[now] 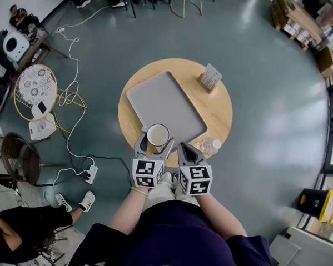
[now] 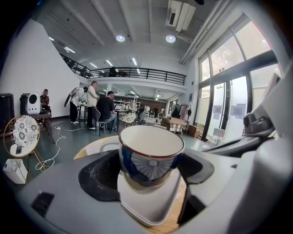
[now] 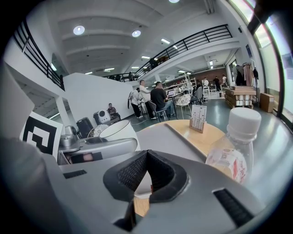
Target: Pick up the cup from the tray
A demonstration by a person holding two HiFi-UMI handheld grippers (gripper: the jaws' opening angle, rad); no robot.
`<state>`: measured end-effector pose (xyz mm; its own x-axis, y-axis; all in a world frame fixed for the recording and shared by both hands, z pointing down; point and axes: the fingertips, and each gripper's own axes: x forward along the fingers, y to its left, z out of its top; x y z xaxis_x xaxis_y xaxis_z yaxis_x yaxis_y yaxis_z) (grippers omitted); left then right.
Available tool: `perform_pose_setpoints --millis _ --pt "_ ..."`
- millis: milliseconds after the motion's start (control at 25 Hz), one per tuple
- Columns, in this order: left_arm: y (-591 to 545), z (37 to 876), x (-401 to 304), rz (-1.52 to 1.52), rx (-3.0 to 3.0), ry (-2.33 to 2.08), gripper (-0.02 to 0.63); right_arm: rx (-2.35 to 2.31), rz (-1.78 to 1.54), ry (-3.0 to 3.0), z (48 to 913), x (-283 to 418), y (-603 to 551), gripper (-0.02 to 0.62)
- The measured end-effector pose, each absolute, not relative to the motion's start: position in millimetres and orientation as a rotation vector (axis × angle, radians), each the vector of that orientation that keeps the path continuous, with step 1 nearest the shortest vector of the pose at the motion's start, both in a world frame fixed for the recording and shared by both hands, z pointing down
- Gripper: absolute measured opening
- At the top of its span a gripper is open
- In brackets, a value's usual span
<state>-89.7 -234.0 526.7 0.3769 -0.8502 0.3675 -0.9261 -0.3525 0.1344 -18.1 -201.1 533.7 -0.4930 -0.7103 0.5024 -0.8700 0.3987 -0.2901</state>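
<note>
The left claw [image 1: 156,141] is clamped on the cup [image 2: 150,155], dark pads against both its sides, at the near corner of the grey tray [image 1: 171,94]. I cannot tell whether the cup's foot touches the tray. Just right of that corner, the right claw [image 3: 146,160] has its pads pressed together with nothing between them. A white-capped plastic bottle [image 3: 233,151] stands off the tray's near right edge on the round wooden surface [image 1: 222,113]. Past the tray's far right corner, a small card stand [image 1: 210,77] sits near the surface's rim. Left of the tray, a white cable [image 1: 73,105] crosses the grey-green floor [image 1: 269,79] to a power strip [image 1: 91,174]. Far beyond the tray, people [image 2: 100,109] gather at tables under a railed mezzanine [image 2: 137,72].
</note>
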Motion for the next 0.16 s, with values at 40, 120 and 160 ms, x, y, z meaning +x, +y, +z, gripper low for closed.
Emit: perform_pose_setpoints --millis 40,120,160 --pt "-233.9 526.6 -90.2 0.335 2.322 -1.559 0.379 1.379 0.758 -2.362 533.3 -18.6 -200.9 0.008" --pt "-234.0 526.6 -91.0 0.336 2.32 -1.561 0.379 1.378 0.754 -2.363 532.9 -19.5 -201.0 0.008" --pt "-234.2 526.7 -91.4 0.337 2.32 -1.562 0.379 1.378 0.752 -2.364 532.8 -20.0 -201.1 0.008"
